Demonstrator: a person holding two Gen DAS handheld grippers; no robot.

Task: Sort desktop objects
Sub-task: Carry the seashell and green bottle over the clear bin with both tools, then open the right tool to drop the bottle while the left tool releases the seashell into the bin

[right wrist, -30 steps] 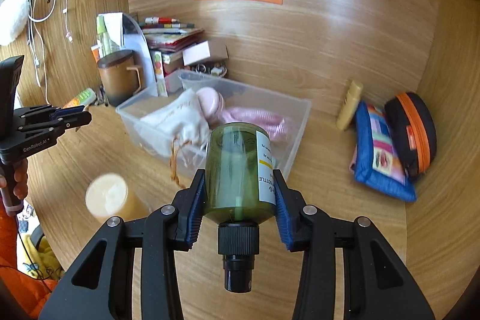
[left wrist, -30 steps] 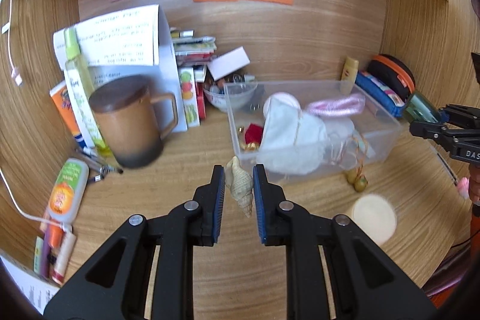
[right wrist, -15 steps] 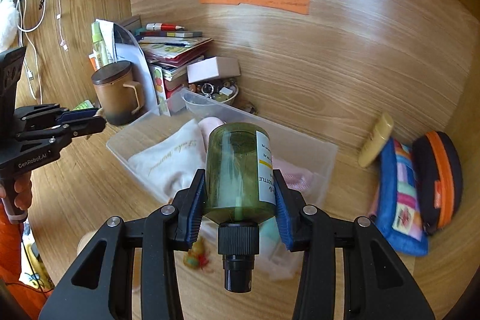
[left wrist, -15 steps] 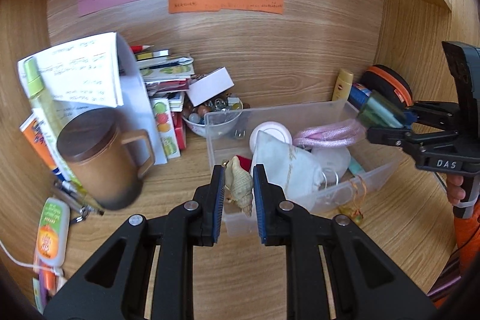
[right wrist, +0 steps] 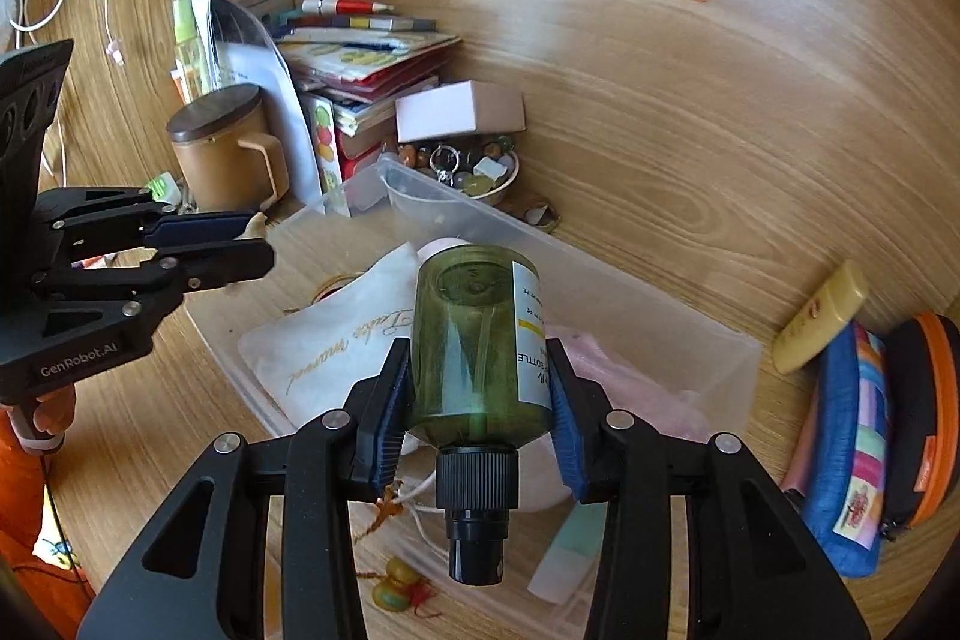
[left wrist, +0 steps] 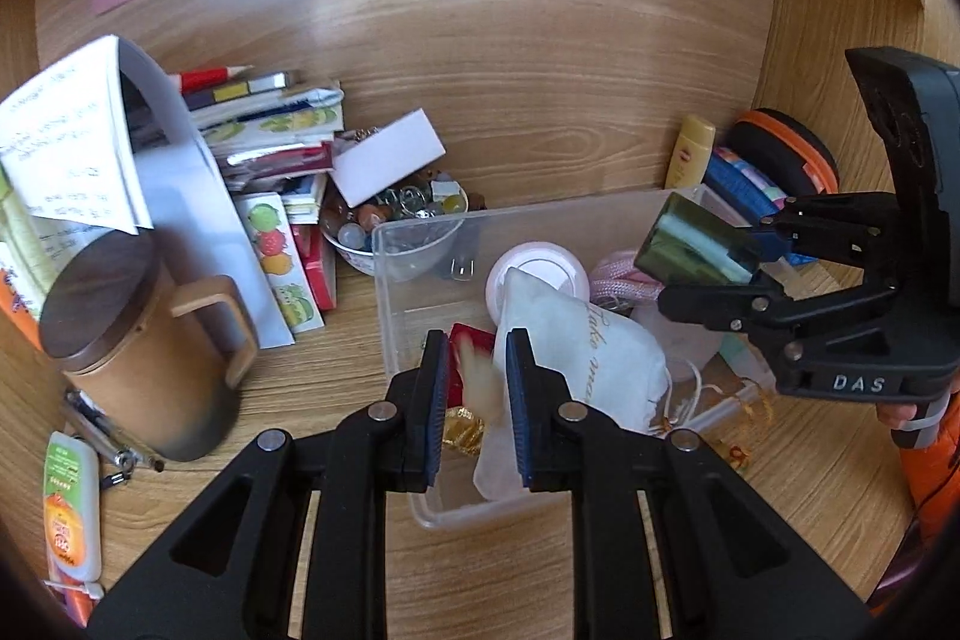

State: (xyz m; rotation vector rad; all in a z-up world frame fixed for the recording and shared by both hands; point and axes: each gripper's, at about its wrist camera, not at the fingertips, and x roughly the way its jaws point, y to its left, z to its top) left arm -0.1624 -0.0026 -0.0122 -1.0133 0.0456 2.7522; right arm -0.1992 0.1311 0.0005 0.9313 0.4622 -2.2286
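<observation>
My left gripper is shut on a small pale seashell, which looks blurred, above the near left corner of a clear plastic bin. In the right wrist view the left gripper shows at the left, with the seashell tip poking out. My right gripper is shut on a green translucent bottle with a black cap, cap towards the camera, above the bin. The left wrist view shows the right gripper and the bottle over the bin's far right part. A white pouch lies in the bin.
A brown lidded mug stands left of the bin, before papers and stacked books. A bowl of beads sits behind the bin. At the right lie a yellow tube, a blue pouch and an orange-trimmed case. Small trinkets lie by the bin's front.
Both grippers have moved forward over the desk and now hang above the bin. The seashell, sharp in the earlier frames, is now blurred. Neither grip has changed.
</observation>
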